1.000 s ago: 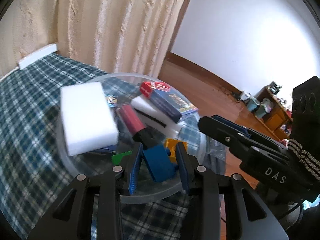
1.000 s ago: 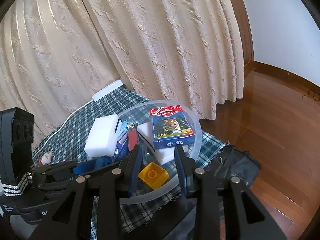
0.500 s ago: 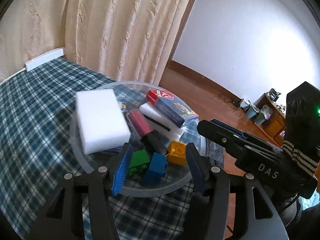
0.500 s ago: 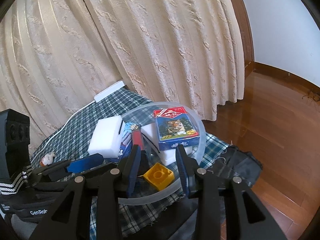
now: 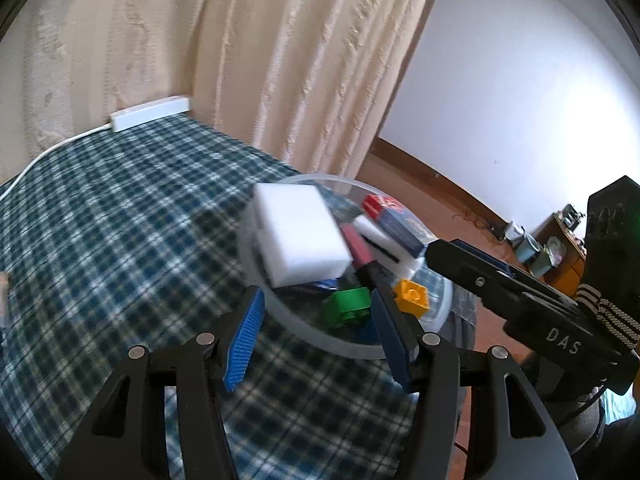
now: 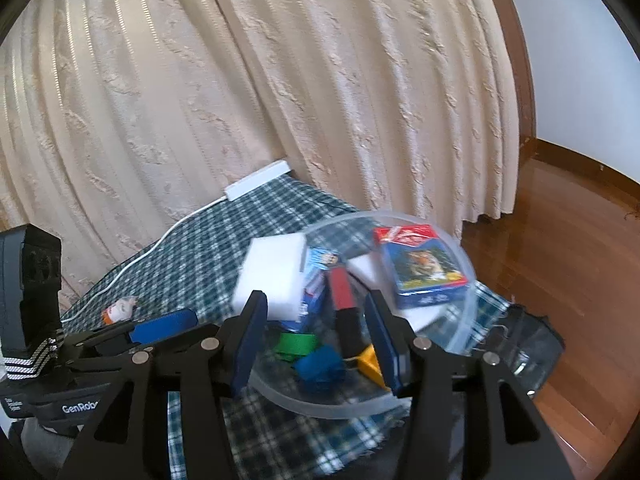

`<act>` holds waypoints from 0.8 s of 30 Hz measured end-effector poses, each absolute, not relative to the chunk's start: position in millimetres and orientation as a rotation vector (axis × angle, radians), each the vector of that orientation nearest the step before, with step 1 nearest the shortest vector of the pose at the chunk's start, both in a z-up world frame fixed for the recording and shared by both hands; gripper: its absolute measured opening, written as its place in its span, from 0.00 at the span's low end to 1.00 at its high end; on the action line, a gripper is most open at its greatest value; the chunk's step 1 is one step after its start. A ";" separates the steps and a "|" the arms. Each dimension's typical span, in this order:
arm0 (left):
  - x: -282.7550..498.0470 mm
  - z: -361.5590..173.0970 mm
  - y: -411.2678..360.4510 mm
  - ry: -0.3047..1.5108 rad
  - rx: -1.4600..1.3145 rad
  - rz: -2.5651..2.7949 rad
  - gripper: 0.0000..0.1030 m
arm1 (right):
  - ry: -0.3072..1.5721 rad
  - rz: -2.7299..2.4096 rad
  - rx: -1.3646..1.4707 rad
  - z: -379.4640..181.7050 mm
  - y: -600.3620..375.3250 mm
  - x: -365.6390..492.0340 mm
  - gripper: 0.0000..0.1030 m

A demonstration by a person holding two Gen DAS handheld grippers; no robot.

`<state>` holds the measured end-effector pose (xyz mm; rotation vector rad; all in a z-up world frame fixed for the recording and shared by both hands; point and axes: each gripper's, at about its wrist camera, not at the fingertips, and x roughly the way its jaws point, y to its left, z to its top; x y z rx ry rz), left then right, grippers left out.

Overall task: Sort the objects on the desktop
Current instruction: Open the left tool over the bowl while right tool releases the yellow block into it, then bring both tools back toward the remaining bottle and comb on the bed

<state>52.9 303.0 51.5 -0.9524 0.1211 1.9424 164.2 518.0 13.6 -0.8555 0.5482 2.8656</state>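
The left tool (image 5: 316, 330) is held wide apart, nothing between its blue pads (image 5: 244, 336), just before the clear bowl (image 5: 280, 312). The right tool (image 6: 316, 340) is likewise spread, empty, over the bowl's near rim. Inside the bowl are seen a white sponge (image 5: 298, 242), a card box (image 6: 422, 268), a red marker (image 6: 340, 288), and green (image 5: 346, 306), yellow (image 5: 412, 296) and blue (image 6: 320, 366) bricks. The bowl is set on the plaid-covered counter (image 5: 120, 240), at its corner
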 end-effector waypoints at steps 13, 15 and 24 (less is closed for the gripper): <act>22.4 48.2 240.9 0.072 -0.999 2.083 0.69 | 0.527 2.979 -0.936 13.4 471.2 139.6 0.60; 15.9 48.1 229.0 0.063 -1.004 2.108 0.69 | 0.530 2.993 -0.959 11.9 463.6 135.5 0.61; -13.7 41.7 173.3 0.022 -1.044 2.225 0.69 | 0.490 3.059 -1.045 7.3 425.5 117.9 0.64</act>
